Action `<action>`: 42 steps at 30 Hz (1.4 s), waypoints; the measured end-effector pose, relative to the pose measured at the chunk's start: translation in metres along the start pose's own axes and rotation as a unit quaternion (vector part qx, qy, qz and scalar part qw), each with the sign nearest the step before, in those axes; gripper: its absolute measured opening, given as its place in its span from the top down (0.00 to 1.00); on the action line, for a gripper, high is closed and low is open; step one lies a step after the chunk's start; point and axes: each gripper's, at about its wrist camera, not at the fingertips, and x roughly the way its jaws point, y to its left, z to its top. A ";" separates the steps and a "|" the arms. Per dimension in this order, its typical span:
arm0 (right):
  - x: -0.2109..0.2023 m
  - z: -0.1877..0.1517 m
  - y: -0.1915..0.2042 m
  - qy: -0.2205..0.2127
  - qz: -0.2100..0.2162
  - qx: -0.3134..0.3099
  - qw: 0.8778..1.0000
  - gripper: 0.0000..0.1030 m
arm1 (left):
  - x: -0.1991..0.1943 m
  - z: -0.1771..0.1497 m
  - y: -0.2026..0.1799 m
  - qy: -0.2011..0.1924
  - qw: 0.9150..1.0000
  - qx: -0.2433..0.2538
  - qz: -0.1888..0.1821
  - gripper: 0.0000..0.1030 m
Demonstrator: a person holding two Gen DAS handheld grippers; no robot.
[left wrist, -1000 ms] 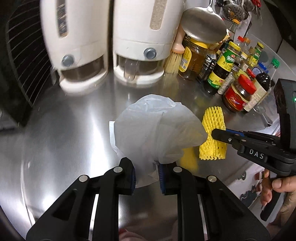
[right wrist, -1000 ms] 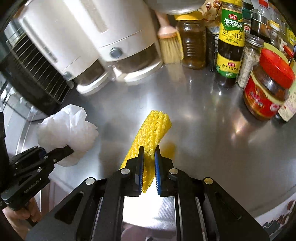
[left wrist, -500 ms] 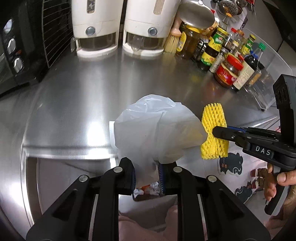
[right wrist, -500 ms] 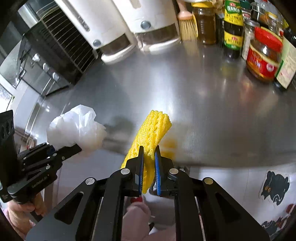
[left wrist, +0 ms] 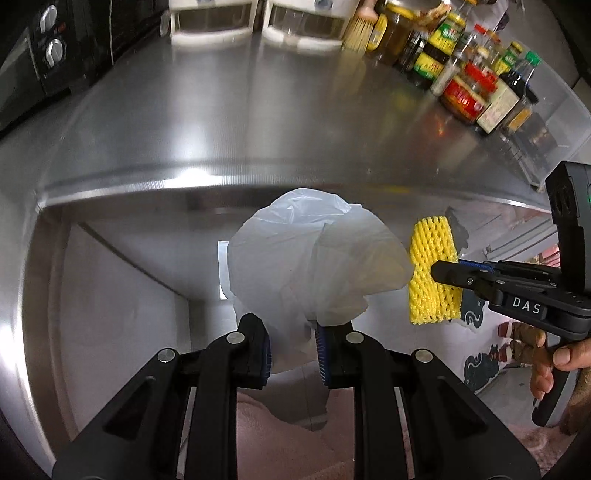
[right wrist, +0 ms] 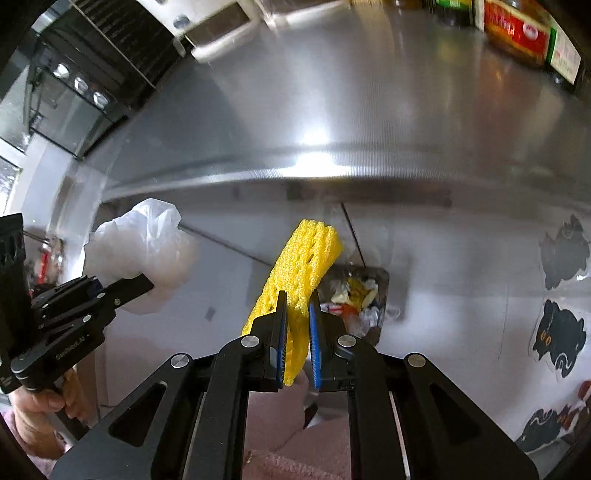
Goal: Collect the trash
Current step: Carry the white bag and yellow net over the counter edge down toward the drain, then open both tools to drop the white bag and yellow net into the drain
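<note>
My left gripper is shut on a crumpled white plastic bag, which hangs in front of the steel counter's front edge. The same bag and the left gripper show at the left of the right wrist view. My right gripper is shut on a yellow foam fruit net; in the left wrist view the net sits at the right, pinched by the right gripper. Below and just right of the net stands a bin with mixed trash in it.
The steel counter fills the top of both views, with its front edge above the grippers. Sauce bottles and jars line its far right, white appliances the back, a black oven the left. Cat stickers mark the cabinet front.
Both grippers have drawn back off the counter and down past its front edge, each still gripping its item. The trash bin has come into the right wrist view.
</note>
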 end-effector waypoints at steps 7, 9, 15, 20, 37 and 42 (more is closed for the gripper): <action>0.050 -0.011 -0.021 0.024 -0.021 0.032 0.999 0.88 | 0.057 -0.019 0.006 0.038 0.999 -0.005 -0.002 0.83; 0.065 -0.013 -0.028 0.028 -0.027 0.041 0.998 0.88 | 0.078 -0.025 0.007 0.055 0.998 -0.009 -0.004 0.83; 0.104 -0.022 -0.048 0.043 -0.039 0.076 0.995 0.88 | 0.132 -0.038 0.006 0.103 0.995 -0.016 -0.005 0.82; 0.130 -0.026 -0.061 0.050 -0.057 0.092 0.993 0.88 | 0.162 -0.043 0.003 0.126 0.992 -0.015 0.000 0.82; 0.167 -0.015 -0.074 0.087 -0.067 0.108 0.988 0.84 | 0.204 -0.046 -0.006 0.158 0.987 -0.003 -0.002 0.72; 0.158 -0.011 -0.072 0.079 -0.062 0.114 0.988 0.64 | 0.203 -0.042 -0.009 0.154 0.988 -0.001 -0.002 0.62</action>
